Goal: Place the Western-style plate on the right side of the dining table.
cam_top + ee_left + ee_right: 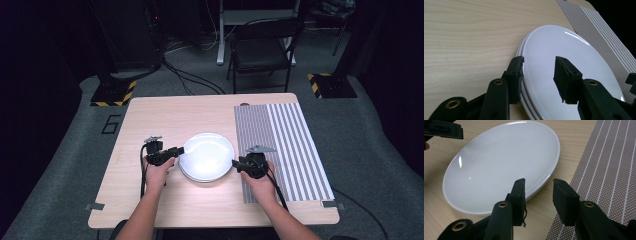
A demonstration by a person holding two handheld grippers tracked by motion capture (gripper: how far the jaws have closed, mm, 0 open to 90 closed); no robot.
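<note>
Here, parted fingers (515, 72) flanking plates (574, 70)

Overhead plus two close views, seemingly sharing plates (206, 156)

A dim room with grey carpet (60, 165) holds a pale wood bench (170, 115), a black folding chair (262, 47) behind it, cables and hazard-striped stand bases (114, 93).
</note>
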